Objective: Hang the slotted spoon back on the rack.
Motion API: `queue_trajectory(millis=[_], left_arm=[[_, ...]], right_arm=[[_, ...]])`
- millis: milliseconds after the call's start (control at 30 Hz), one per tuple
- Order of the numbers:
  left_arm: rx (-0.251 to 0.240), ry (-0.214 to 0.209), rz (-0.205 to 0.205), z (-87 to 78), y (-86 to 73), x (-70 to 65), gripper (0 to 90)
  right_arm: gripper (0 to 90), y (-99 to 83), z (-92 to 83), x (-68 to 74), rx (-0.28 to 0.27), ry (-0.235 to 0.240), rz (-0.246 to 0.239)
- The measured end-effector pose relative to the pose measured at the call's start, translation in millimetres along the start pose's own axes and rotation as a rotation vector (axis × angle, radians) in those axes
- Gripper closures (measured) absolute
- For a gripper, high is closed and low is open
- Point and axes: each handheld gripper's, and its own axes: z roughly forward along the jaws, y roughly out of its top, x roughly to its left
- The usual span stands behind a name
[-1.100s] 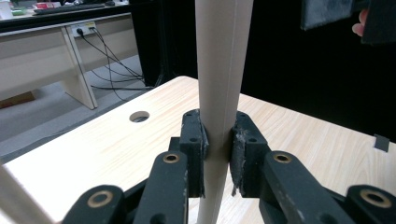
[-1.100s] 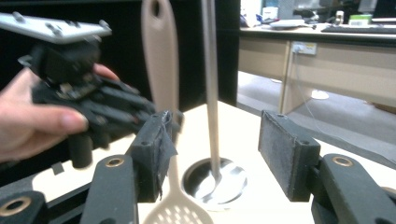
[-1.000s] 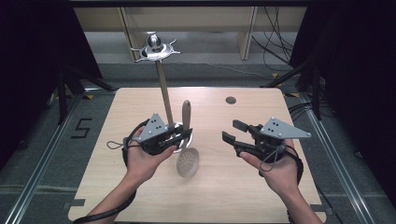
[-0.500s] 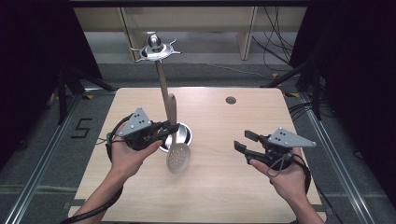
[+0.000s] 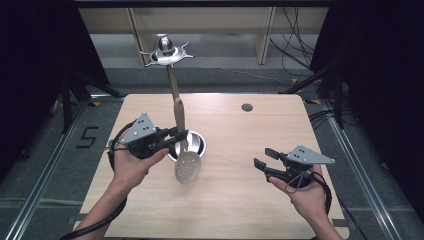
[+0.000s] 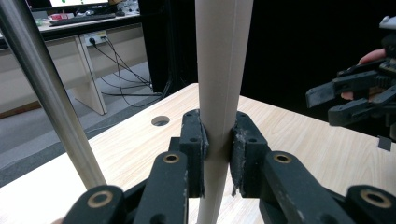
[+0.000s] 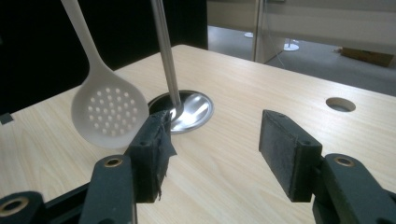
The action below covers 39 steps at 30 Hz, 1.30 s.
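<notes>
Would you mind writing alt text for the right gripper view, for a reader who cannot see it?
The right gripper is open over a light wooden table, its two black jaws wide apart. Beyond them a pale slotted spoon hangs upright, its perforated bowl just above the table, beside a metal pole rising from a shiny round base.

slotted spoon (image 5: 187, 166): off-white plastic, round perforated bowl, long tapered handle. held upright off the surface (image 5: 240, 200), bowl down, handle up, slightly tilted. left claw (image 6: 217, 154) clamps the handle mid-length, pads on both sides. bowl hangs just in front of the utensil stand's round metal base (image 5: 197, 145), beside its steel pole (image 7: 166, 56).
</notes>
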Motion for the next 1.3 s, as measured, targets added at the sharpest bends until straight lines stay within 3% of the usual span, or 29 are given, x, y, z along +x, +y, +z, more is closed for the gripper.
queue_trajectory(millis=[133,200,233,267,433,500,533,1300], left_arm=[[-0.001,0.003,-0.006,-0.4,0.7,3.0,76.4],[-0.002,0.002,-0.008,-0.5,1.5,4.8,76.4],[0.000,0.001,-0.009,-0.7,2.1,5.5,76.4],[-0.010,-0.007,-0.017,0.0,2.9,7.3,76.4],[0.000,-0.001,-0.019,-0.7,6.4,10.7,76.4],[-0.005,-0.006,-0.021,-0.3,8.1,12.0,76.4],[-0.004,-0.016,-0.019,0.2,10.0,13.5,76.4],[0.008,-0.071,-0.023,10.3,31.7,29.0,76.4]], right_arm=[[44.1,-6.1,1.4,-3.4,0.015,-0.006,0.011],[44.1,-7.3,1.3,-6.7,0.018,-0.014,-0.012],[44.1,-7.8,-0.2,-4.6,0.036,-0.017,0.027],[44.0,-9.1,2.4,-8.1,0.015,-0.009,-0.004],[43.9,-11.6,3.3,-8.9,0.018,-0.018,-0.002],[43.9,-13.0,3.3,-7.4,0.031,-0.014,0.026],[43.9,-13.1,3.8,-9.3,0.024,-0.019,0.002],[43.9,-15.1,5.9,-10.1,0.034,-0.020,0.007]])
